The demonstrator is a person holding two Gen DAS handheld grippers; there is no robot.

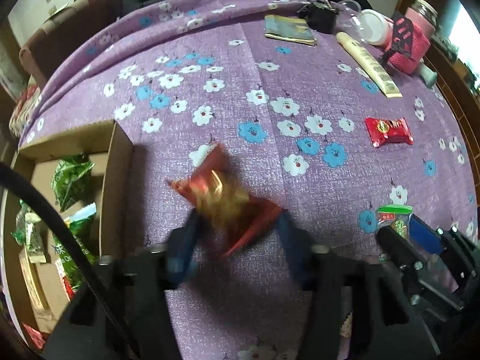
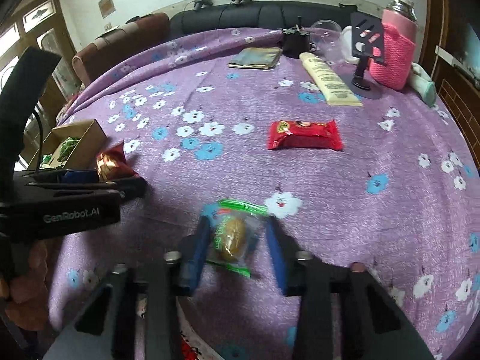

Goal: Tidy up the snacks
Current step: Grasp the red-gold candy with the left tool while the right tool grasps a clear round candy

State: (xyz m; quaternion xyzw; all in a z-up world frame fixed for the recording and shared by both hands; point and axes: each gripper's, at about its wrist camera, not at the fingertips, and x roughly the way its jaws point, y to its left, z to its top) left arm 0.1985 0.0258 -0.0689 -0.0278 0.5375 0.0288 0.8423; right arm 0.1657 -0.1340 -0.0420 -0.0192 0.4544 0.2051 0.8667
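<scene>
My left gripper [image 1: 238, 225] has its blue pads on both sides of a red and gold snack packet [image 1: 228, 198], which looks blurred; the same packet [image 2: 112, 162] shows in the right wrist view, held off the cloth. My right gripper [image 2: 237, 237] has its jaws around a clear green-edged snack packet [image 2: 232, 235], also seen in the left wrist view [image 1: 393, 219]; the gap looks wide. A red wrapped snack [image 2: 304, 135] lies on the purple floral cloth, also in the left wrist view [image 1: 388, 132]. A cardboard box [image 1: 118, 162] at the left holds green packets [image 1: 70, 180].
At the far edge of the table lie a cream tube [image 2: 328, 79], a gold pouch [image 2: 255, 57], a pink knitted jar [image 2: 393, 54], a black stand [image 2: 364, 57] and a clear cup [image 2: 327, 39]. A dark sofa [image 2: 255, 15] stands behind the table.
</scene>
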